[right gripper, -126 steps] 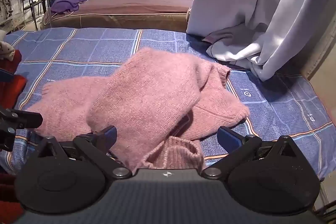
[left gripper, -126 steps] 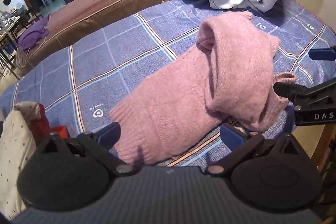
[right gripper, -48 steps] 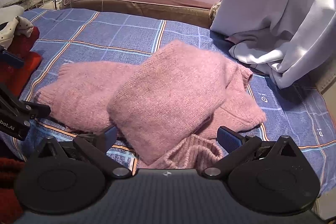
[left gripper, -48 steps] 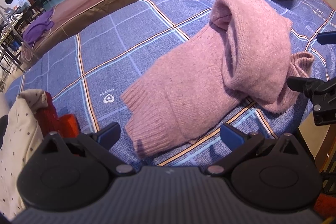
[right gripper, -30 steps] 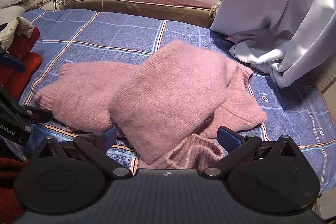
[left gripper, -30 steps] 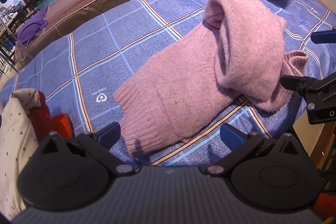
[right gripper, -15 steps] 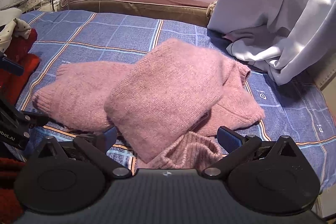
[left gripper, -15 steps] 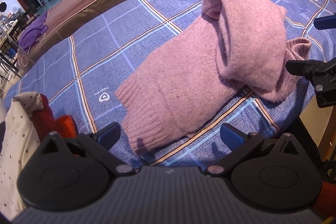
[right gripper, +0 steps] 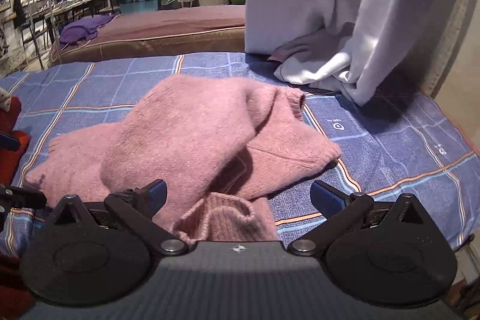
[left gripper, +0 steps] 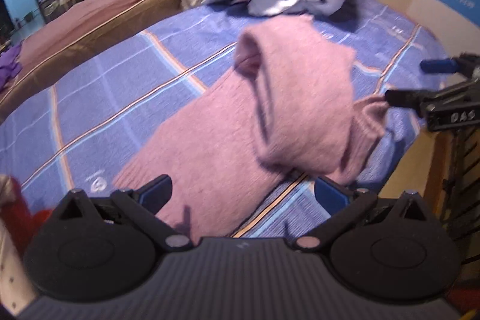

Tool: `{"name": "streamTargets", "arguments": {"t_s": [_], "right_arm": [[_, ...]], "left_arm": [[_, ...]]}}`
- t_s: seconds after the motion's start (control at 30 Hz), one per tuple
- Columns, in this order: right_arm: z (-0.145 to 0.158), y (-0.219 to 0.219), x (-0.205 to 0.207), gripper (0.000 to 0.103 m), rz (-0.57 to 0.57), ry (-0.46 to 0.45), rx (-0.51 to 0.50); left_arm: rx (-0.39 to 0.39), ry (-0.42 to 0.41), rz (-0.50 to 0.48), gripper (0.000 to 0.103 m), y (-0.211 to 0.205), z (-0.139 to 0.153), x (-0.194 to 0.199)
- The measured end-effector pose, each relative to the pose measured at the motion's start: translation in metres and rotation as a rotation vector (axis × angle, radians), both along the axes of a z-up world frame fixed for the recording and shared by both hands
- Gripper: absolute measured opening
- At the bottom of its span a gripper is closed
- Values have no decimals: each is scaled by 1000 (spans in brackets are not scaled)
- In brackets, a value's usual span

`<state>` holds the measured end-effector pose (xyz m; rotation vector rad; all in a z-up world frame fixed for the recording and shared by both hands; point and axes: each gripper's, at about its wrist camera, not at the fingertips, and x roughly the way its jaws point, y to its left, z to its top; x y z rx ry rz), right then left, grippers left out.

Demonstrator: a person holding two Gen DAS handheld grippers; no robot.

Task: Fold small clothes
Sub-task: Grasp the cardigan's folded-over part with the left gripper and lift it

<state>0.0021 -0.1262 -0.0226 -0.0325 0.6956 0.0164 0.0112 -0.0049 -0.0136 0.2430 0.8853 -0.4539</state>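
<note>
Bedspread: a blue checked cover (right gripper: 390, 146) with orange and pale lines fills the middle of both views, spread flat across the bed.
Curtain: pale fabric (right gripper: 345, 5) hangs down the upper right of the right wrist view, and its hem bunches on the cover.
Second bed: a brown-covered bed (right gripper: 168, 26) runs across the upper left behind the blue cover, with a purple cloth (right gripper: 81, 30) heaped at its left end.
Sweater: the pink knitted sweater (left gripper: 270, 116) lies in the centre of the left wrist view, partly folded, its upper half doubled over the lower; a ribbed cuff (right gripper: 222, 218) sits at the bottom centre of the right wrist view, just in front of the camera.
Red clothing: a red heap (right gripper: 12, 125) shows at the left edge.
Left claw: the left gripper (left gripper: 243, 194) has its blue-tipped fingers spread wide, holding nothing, low over the sweater's near hem.
Right claw: the right gripper (right gripper: 238, 195) is likewise spread wide and empty, the cuff lying between its fingers; from the left wrist view it enters at the right edge beside the cuff.
</note>
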Motion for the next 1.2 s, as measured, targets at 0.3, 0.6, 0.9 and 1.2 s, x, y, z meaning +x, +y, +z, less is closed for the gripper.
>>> {"name": "streamTargets", "arguments": {"t_s": [0.3, 0.6, 0.9, 1.2], "right_arm": [[-20, -19, -12, 103, -72, 12, 57], [-42, -47, -20, 103, -153, 43, 128], [-49, -36, -11, 103, -88, 30, 213], [-62, 1, 23, 103, 40, 55, 254]], "left_arm": [[211, -133, -273, 78, -102, -68, 34], [7, -60, -226, 37, -96, -53, 40], [-257, -226, 137, 32, -5, 34, 138], [-97, -298, 639, 33, 118, 38, 218]]}}
